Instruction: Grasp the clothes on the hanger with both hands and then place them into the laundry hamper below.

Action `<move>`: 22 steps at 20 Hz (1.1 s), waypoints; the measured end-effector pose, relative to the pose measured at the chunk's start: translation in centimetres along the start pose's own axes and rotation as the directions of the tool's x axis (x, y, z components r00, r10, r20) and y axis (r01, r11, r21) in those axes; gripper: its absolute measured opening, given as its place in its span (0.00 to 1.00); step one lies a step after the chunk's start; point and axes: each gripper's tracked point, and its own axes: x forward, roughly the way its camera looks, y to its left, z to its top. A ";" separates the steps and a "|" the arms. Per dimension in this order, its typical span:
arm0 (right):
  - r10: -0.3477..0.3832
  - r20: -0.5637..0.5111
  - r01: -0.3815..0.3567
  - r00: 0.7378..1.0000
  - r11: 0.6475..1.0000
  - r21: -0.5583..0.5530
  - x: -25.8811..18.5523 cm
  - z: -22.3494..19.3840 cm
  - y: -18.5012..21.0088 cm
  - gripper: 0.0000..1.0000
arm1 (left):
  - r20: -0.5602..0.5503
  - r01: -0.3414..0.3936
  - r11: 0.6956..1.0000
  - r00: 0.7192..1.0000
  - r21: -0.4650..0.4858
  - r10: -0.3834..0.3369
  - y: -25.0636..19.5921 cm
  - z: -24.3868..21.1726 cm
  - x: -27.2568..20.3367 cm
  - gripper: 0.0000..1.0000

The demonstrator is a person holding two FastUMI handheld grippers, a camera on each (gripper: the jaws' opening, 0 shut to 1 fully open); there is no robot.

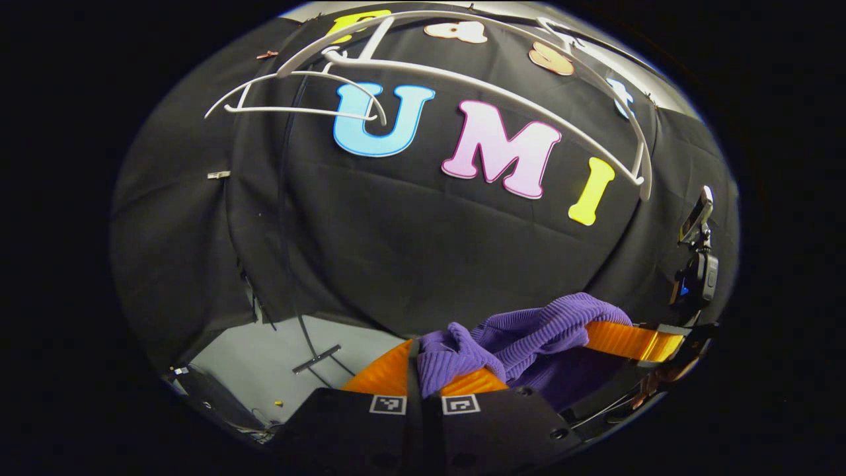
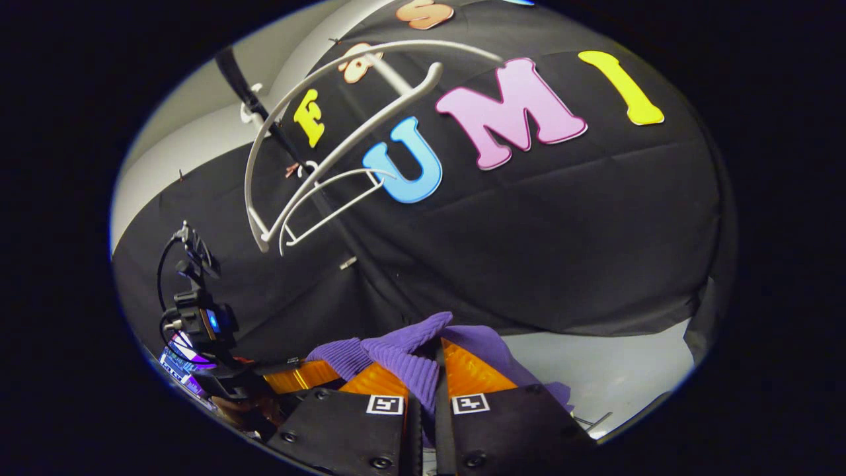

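Purple ribbed knit garment [image 1: 529, 330], bunched and off its hanger, held between both grippers. Left gripper view: the left gripper [image 1: 433, 370] has its jaws drawn narrow on a fold of the garment, which wells up between them and spreads rightward to the right gripper [image 1: 634, 344], whose finger lies against the far end of the cloth. Above, two bare white plastic hangers hang before the black cloth wall: a smaller one [image 1: 297, 99] at upper left and a larger one [image 1: 502, 79] sweeping across the top to the right. At right, a small camera on a mount [image 1: 694, 264] rides above the right gripper. At lower left, pale grey floor [image 1: 264, 363] with a dark cable [image 1: 317, 357] lying on it.

Right gripper view: at lower left, the left gripper [image 2: 291, 377] with its camera unit [image 2: 198, 317]; the garment [image 2: 396, 357] runs from it to the right gripper [image 2: 436, 370], whose jaws are closed narrow on a ridge of knit. The white hangers [image 2: 297, 165] hang at upper left. Grey floor [image 2: 608, 370] lies at lower right.
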 end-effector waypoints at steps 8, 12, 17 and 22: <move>0.005 -0.233 -0.014 0.972 0.999 -0.036 0.5 -8.8 3.1 0.12 | -0.248 -0.028 0.999 0.968 0.023 0.033 2.2 -7.6 -1.3 0.06; -0.043 -0.332 0.026 0.942 0.998 -0.055 0.2 -13.4 2.1 0.12 | -0.368 -0.031 0.999 0.929 0.009 0.032 3.3 -11.6 -1.9 0.05; -0.217 -0.430 0.143 0.876 0.970 -0.196 -0.6 -16.7 -2.1 0.12 | -0.424 -0.052 0.999 0.905 -0.008 0.044 4.5 -13.3 -0.3 0.05; -0.281 -0.502 0.188 0.818 0.955 -0.227 -0.8 -18.1 -3.5 0.13 | -0.488 -0.073 0.997 0.870 -0.003 0.062 4.6 -14.9 0.8 0.05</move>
